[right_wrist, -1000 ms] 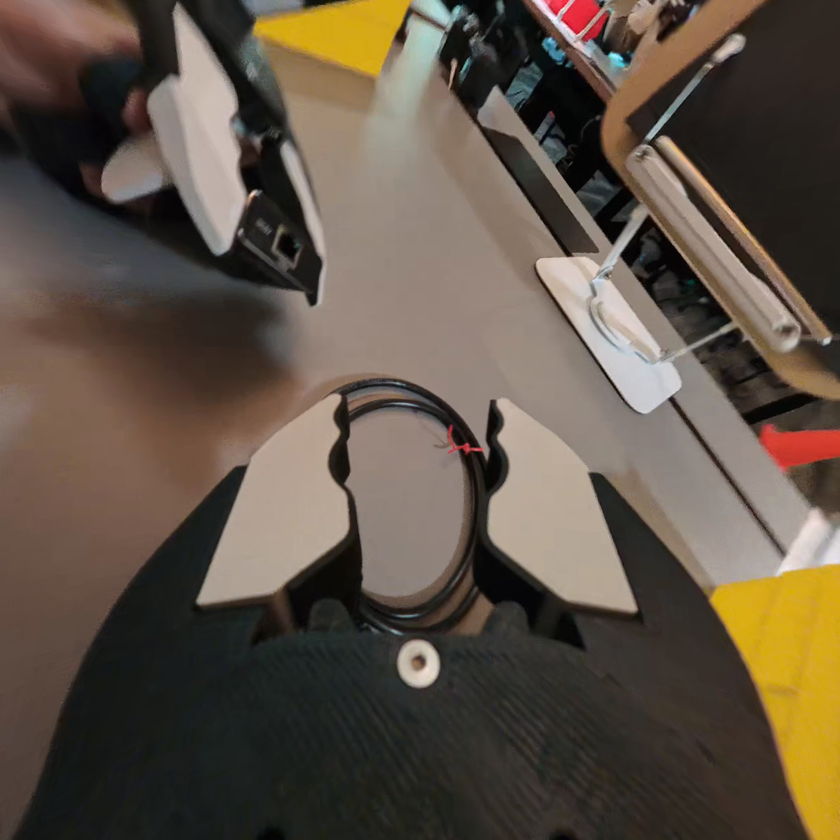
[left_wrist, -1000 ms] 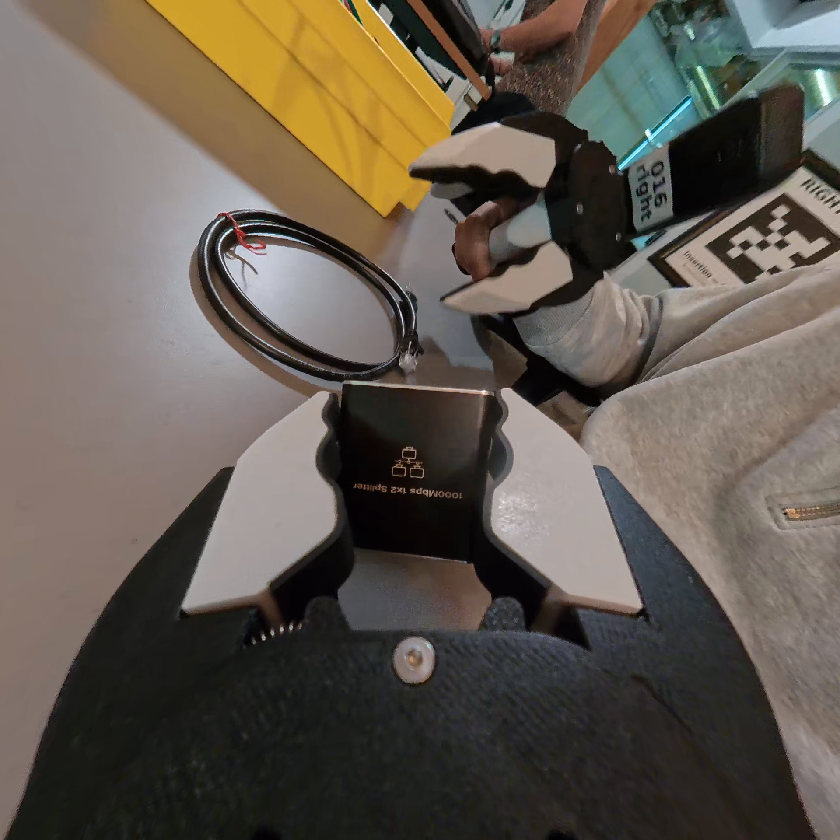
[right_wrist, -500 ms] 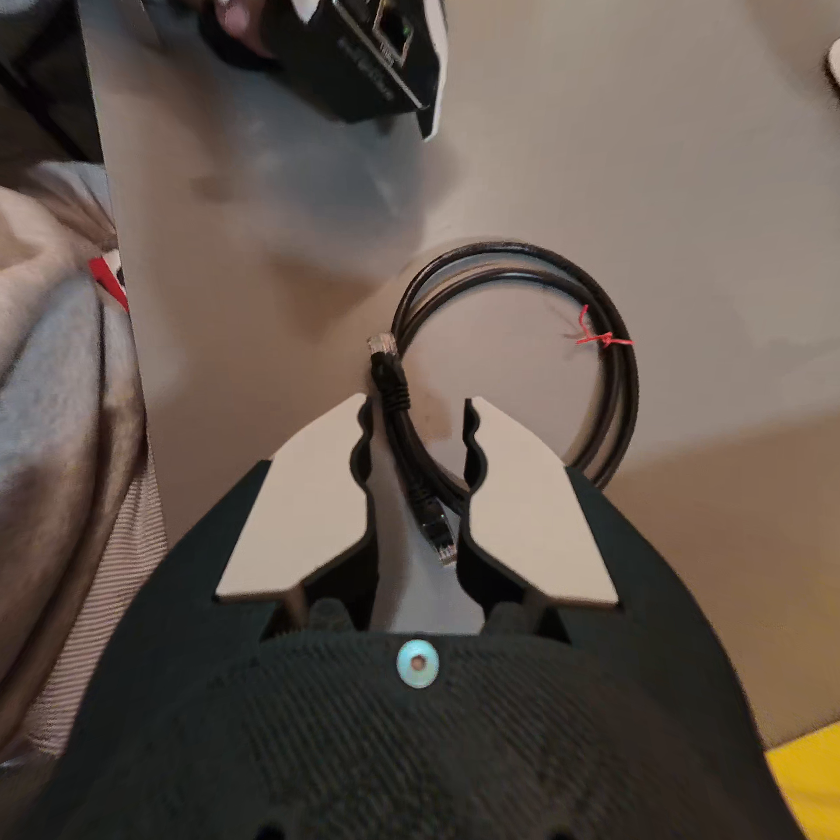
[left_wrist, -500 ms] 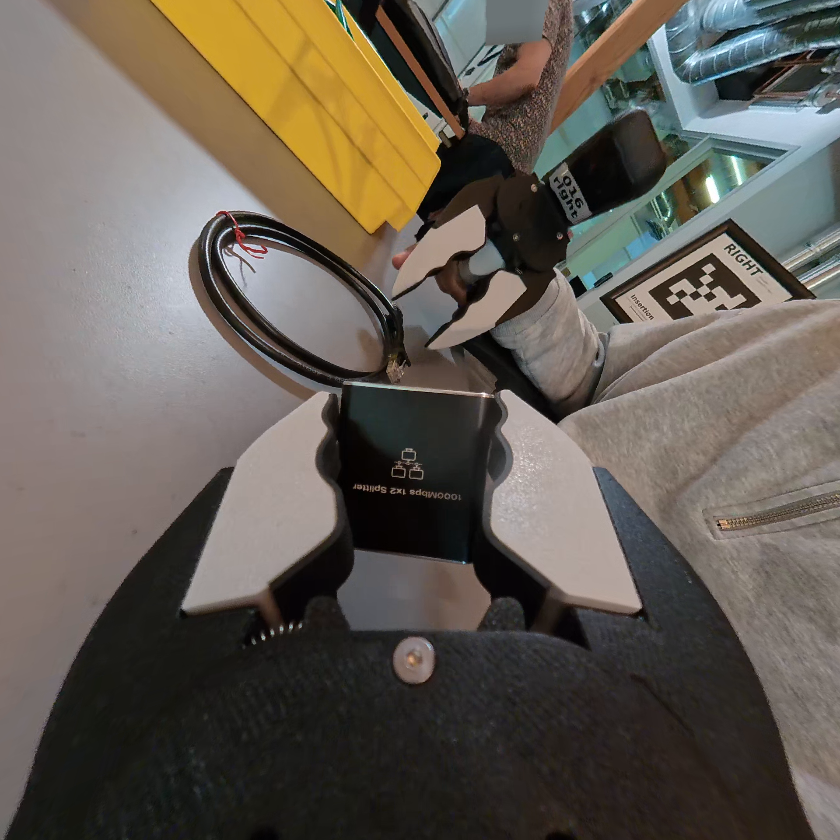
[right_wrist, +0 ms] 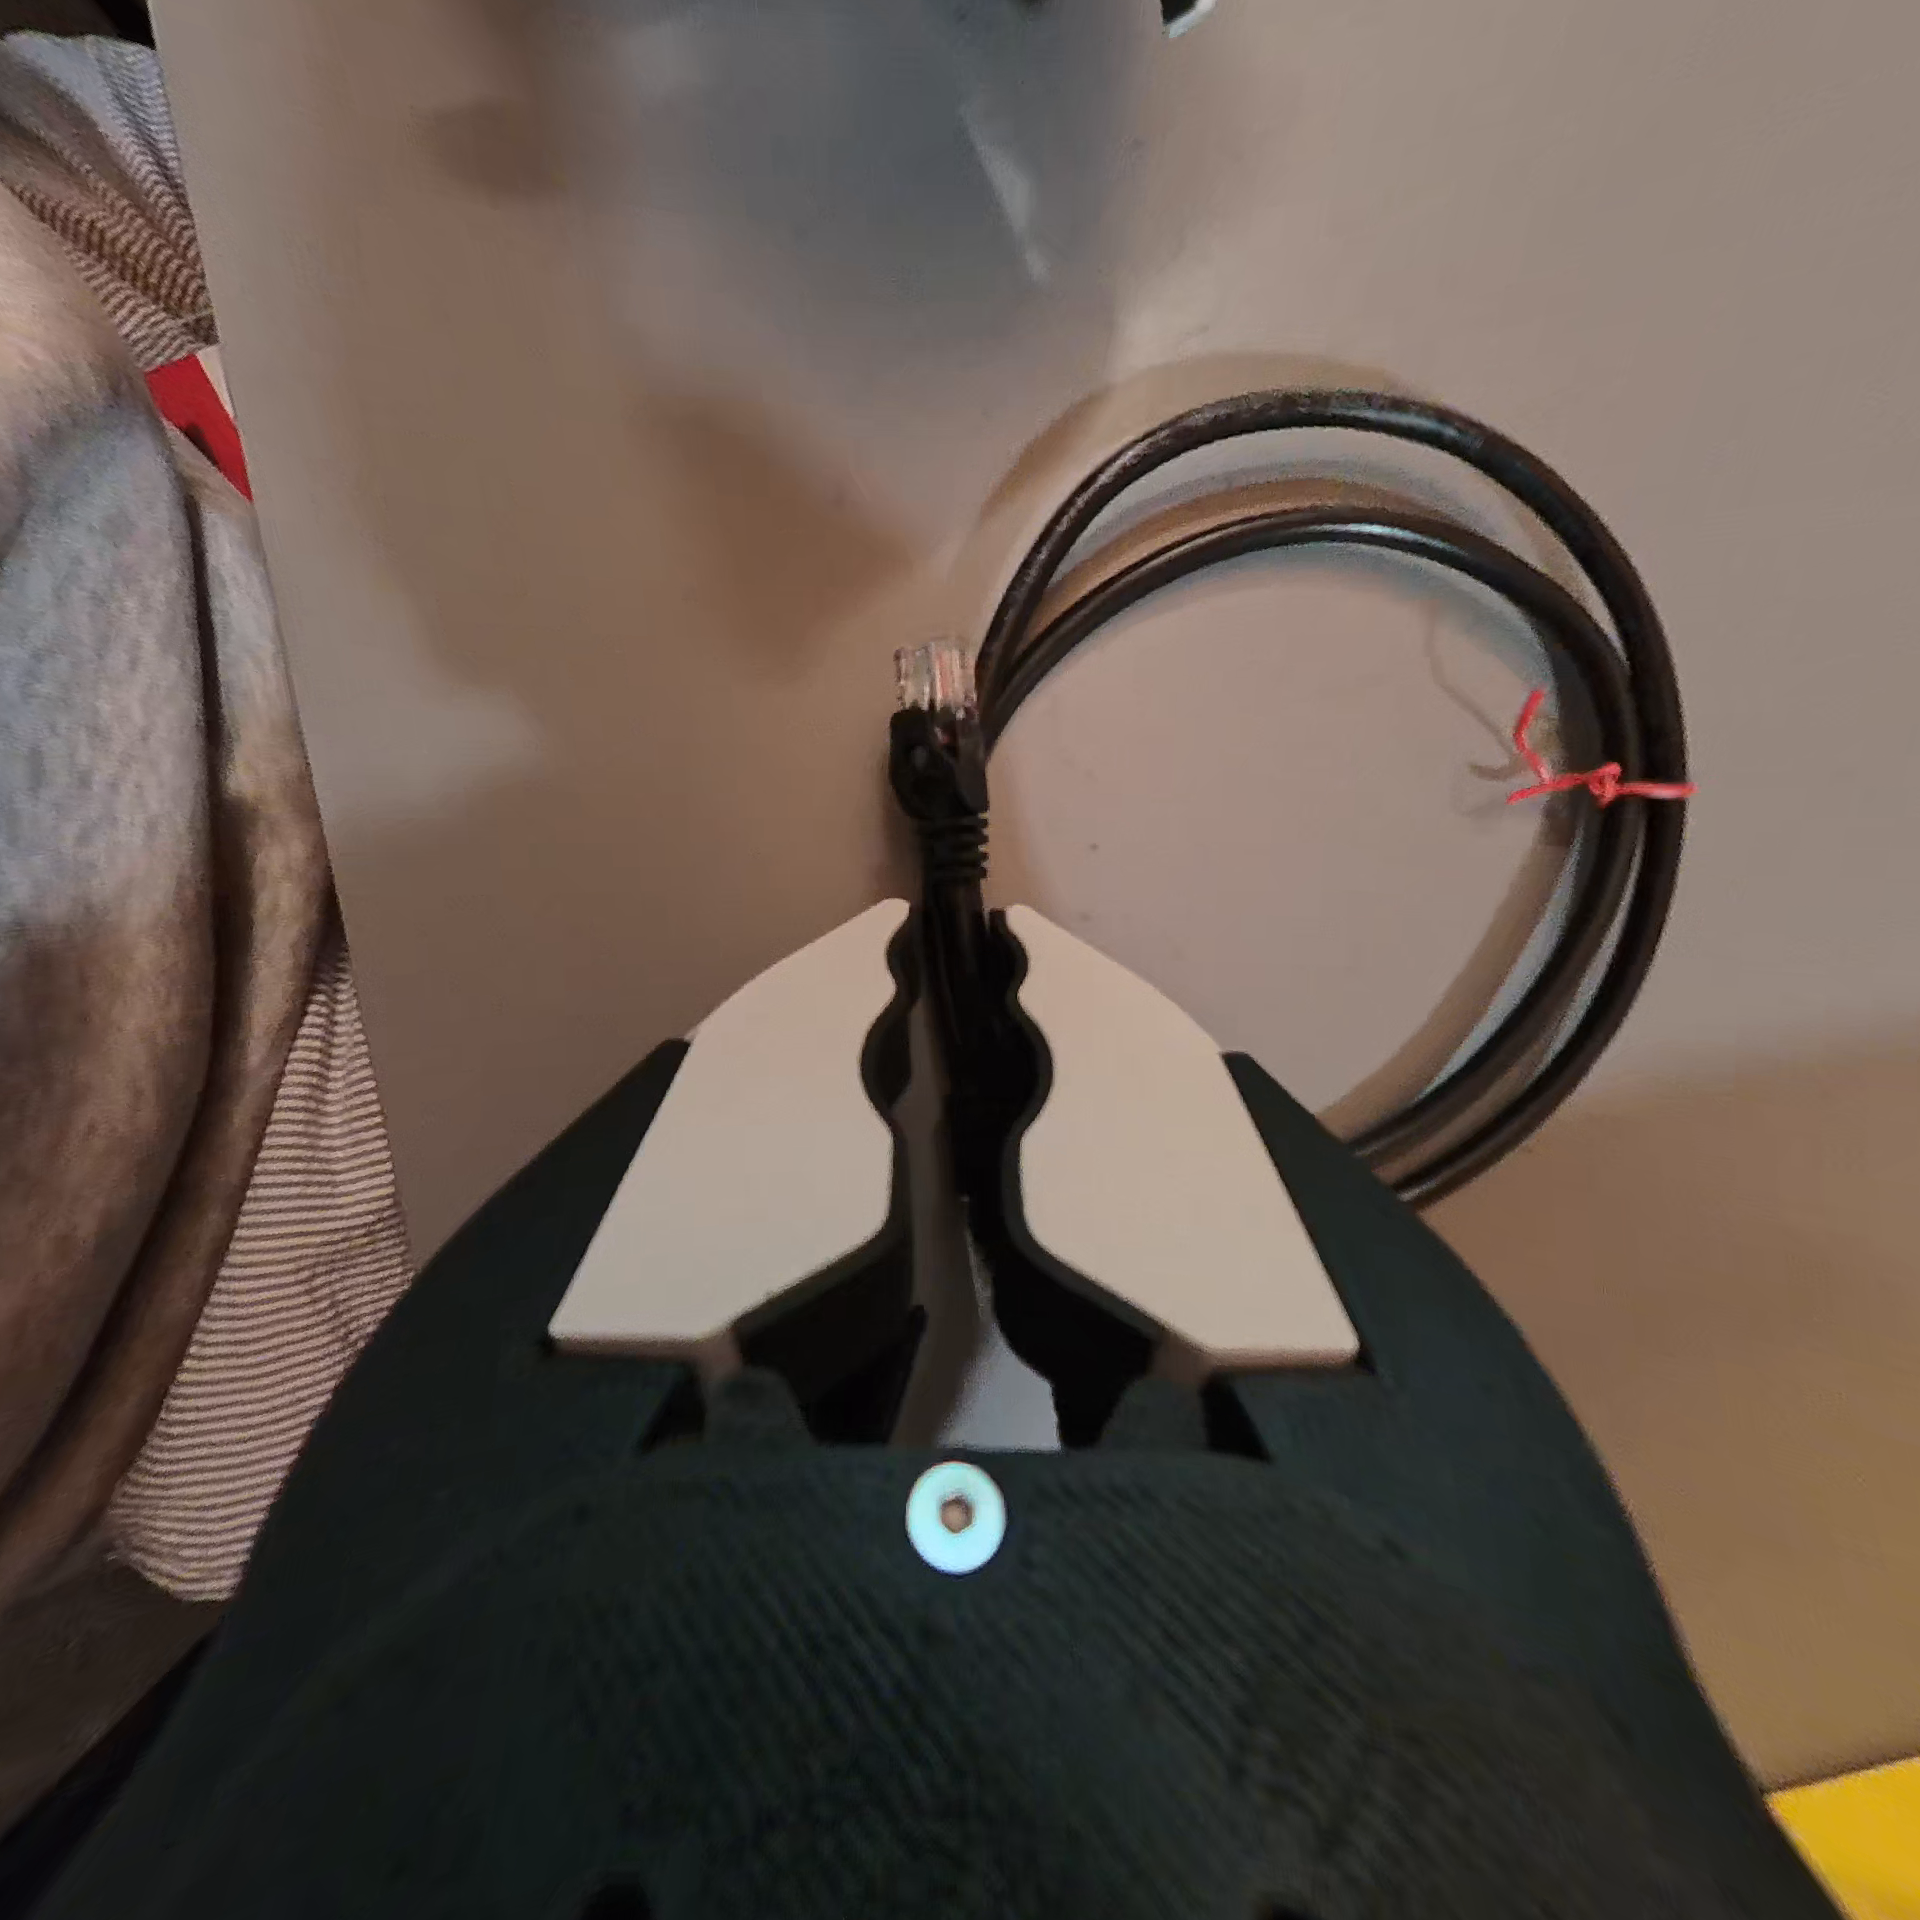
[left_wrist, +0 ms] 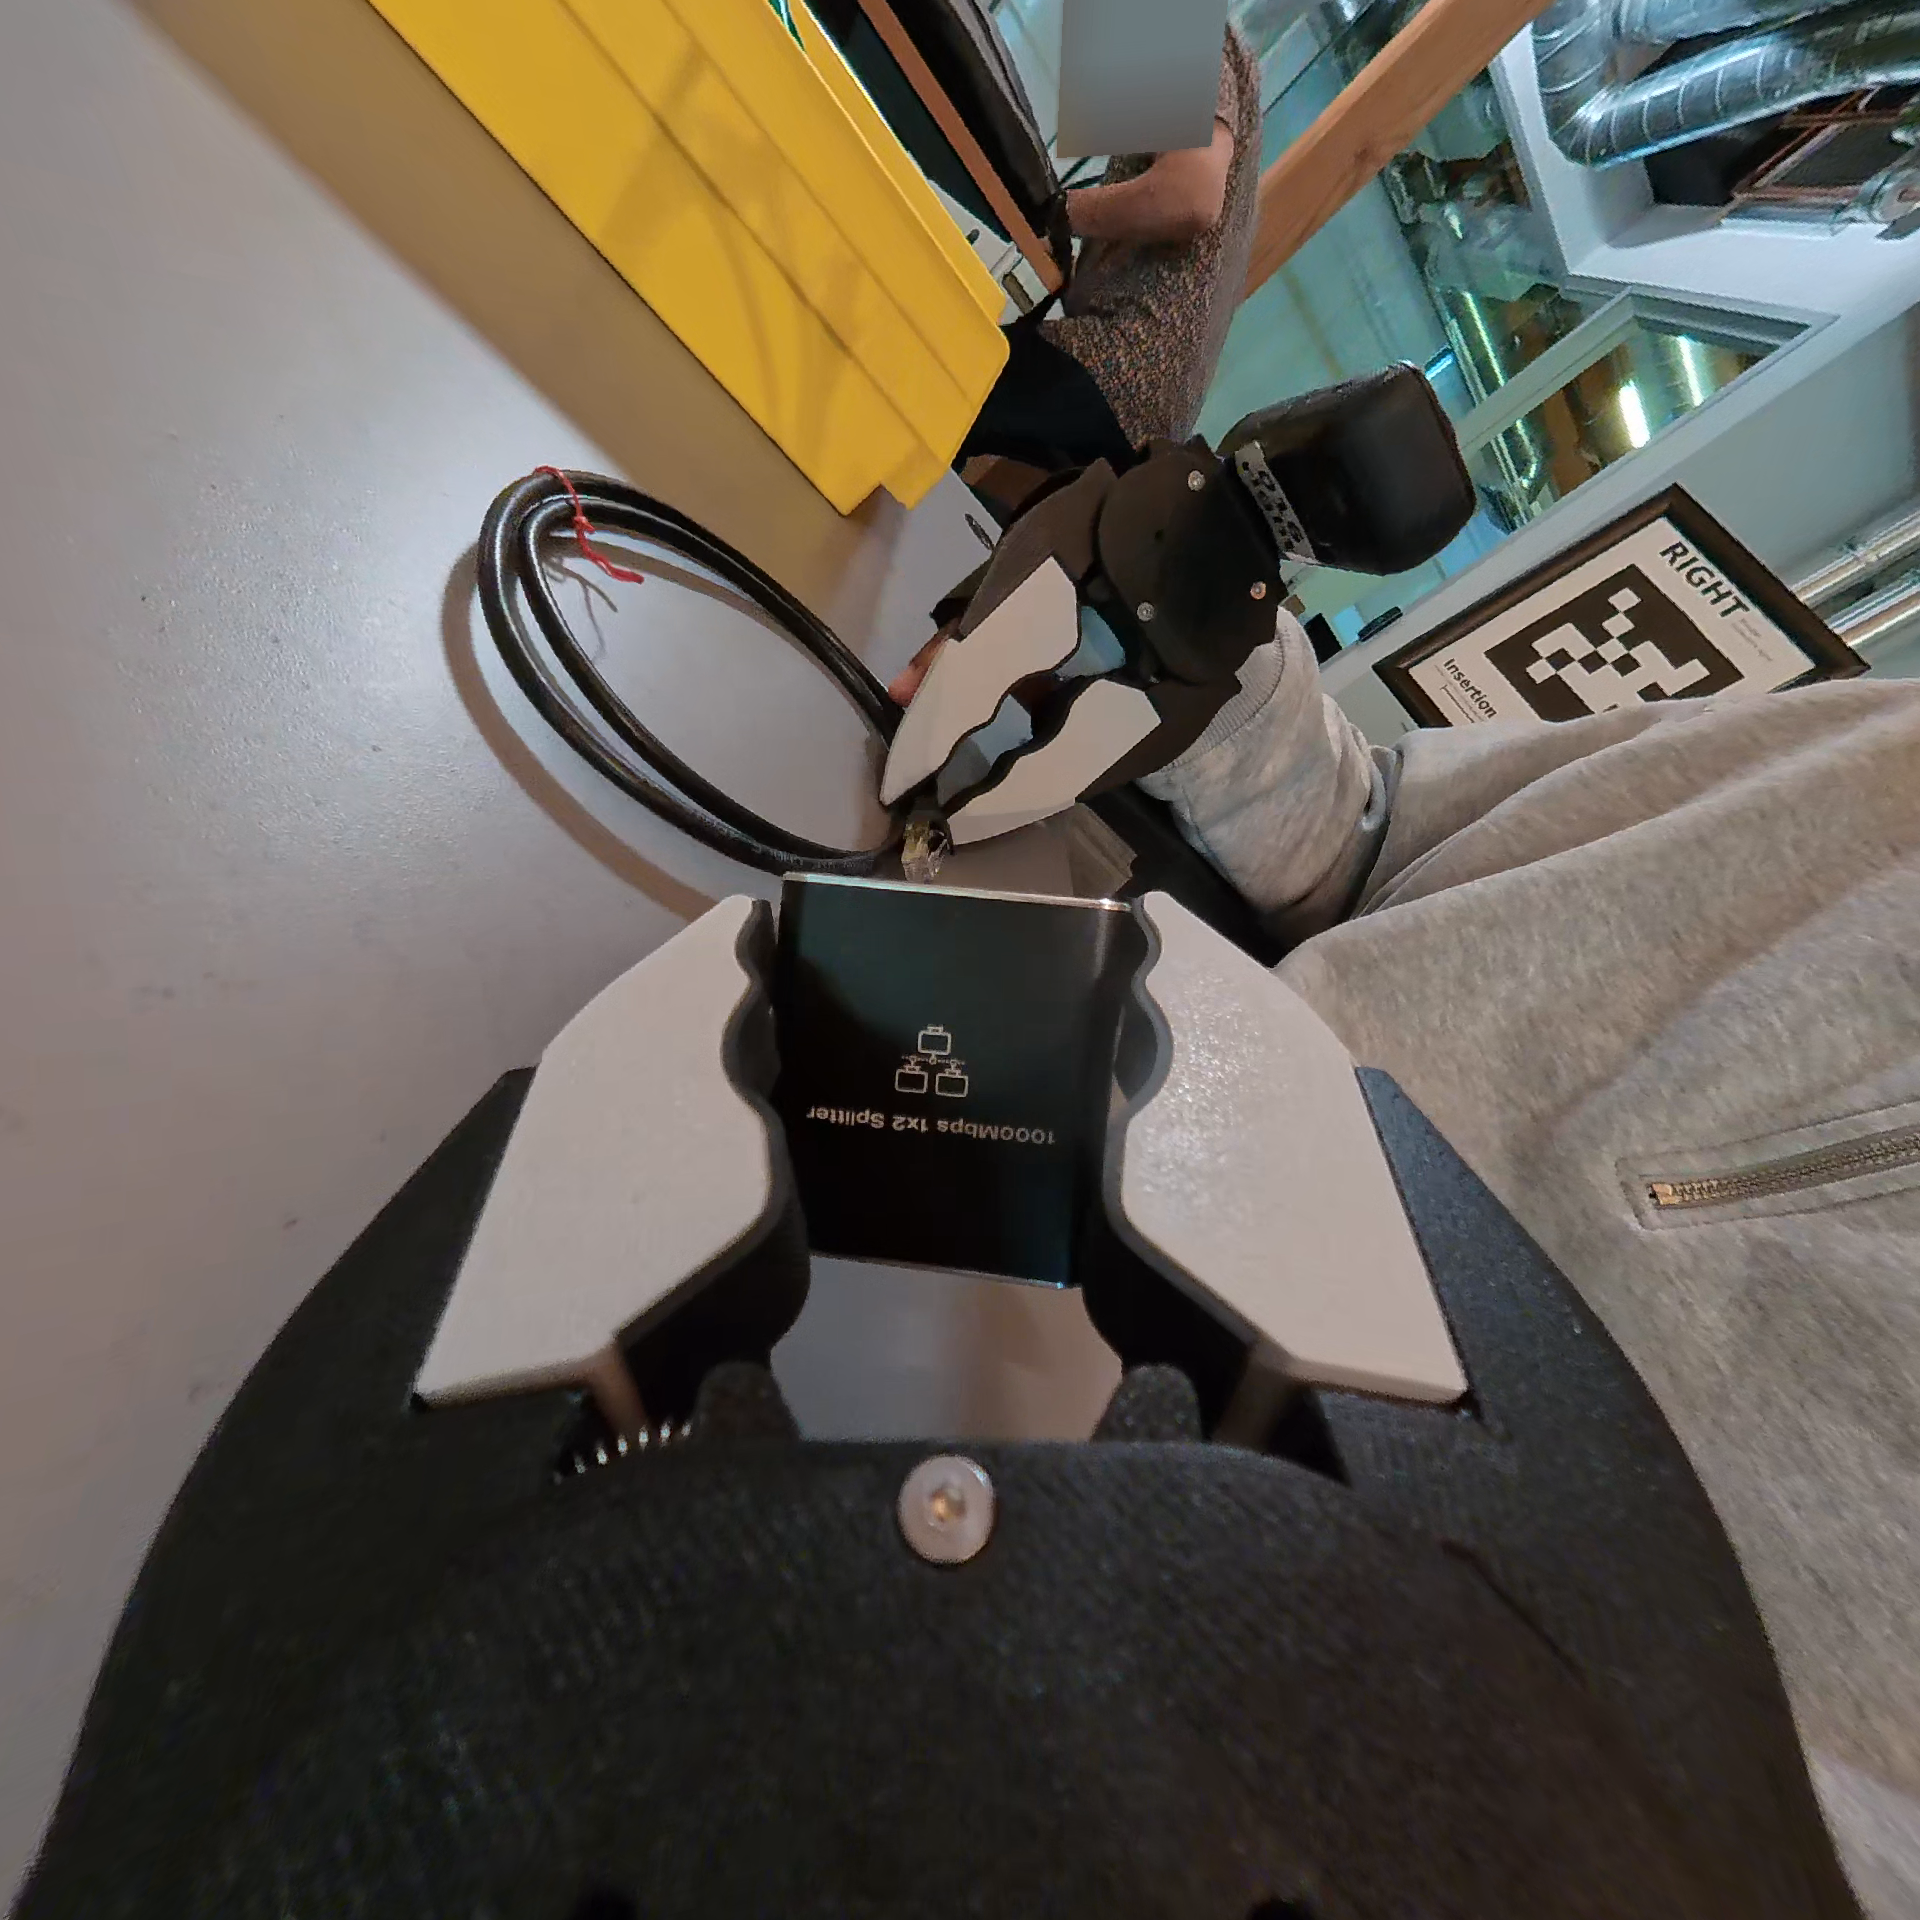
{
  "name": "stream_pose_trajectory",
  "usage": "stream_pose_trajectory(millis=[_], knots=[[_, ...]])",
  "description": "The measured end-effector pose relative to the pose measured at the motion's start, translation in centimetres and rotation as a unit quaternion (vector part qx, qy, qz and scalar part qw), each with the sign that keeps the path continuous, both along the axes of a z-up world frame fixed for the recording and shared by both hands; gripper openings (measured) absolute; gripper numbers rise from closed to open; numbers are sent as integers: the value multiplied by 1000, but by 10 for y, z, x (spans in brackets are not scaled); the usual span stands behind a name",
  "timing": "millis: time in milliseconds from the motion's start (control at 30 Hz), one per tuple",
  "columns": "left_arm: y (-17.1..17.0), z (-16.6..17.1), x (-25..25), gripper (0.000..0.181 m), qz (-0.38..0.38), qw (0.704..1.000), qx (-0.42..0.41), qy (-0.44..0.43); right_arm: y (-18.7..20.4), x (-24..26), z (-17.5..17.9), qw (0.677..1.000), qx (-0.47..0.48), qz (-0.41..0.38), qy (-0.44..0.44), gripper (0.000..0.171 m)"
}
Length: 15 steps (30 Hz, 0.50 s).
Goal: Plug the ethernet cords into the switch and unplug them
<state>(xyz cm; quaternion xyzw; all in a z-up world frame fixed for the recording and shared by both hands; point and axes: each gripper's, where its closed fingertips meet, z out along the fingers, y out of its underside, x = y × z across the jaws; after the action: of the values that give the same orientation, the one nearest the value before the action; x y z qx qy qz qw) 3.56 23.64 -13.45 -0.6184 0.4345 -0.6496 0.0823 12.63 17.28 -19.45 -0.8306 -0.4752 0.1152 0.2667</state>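
Note:
My left gripper [left_wrist: 940, 925] is shut on a small black switch box [left_wrist: 940, 1081] with white markings, held above the grey table. A black ethernet cord [left_wrist: 665, 707] lies coiled on the table, tied with a red twist tie [left_wrist: 587, 540]. My right gripper [right_wrist: 951, 920] is shut on the cord just behind its clear plug [right_wrist: 935, 675], which points forward. In the left wrist view the right gripper [left_wrist: 930, 800] holds the plug [left_wrist: 925, 847] just beyond the box's far edge. The coil [right_wrist: 1558, 727] trails to the right.
Yellow bins [left_wrist: 727, 229] stand at the far side of the table. A framed marker sign [left_wrist: 1621, 634] stands at the right. A grey sleeve and garment [left_wrist: 1610, 987] fill the right side. A person [left_wrist: 1143, 260] sits in the background.
My right gripper has closed on the cord behind the plug and moved down to the box's far edge. The left gripper and box have stayed put.

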Motion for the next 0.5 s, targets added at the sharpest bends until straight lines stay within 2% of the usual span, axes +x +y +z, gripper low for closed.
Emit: stream_pose_trajectory(millis=[33,133,200,300,400,500], knots=[[0,0,0,64,0,1000,0,0,1,-2,0,1000,3,1,3,12],[0,0,0,63,0,1000,0,1,4,-12,6,999,14,2,40,12],[0,0,0,63,0,1000,0,1,8,-17,24,995,32,-3,96,11],[0,0,0,63,0,1000,1,0,19,-15,78,971,98,-29,216,6],[0,0,0,63,0,1000,-1,-1,27,10,144,926,190,-78,316,6],[0,0,0,63,1,1000,-1,0,24,54,201,885,314,-137,315,6]])
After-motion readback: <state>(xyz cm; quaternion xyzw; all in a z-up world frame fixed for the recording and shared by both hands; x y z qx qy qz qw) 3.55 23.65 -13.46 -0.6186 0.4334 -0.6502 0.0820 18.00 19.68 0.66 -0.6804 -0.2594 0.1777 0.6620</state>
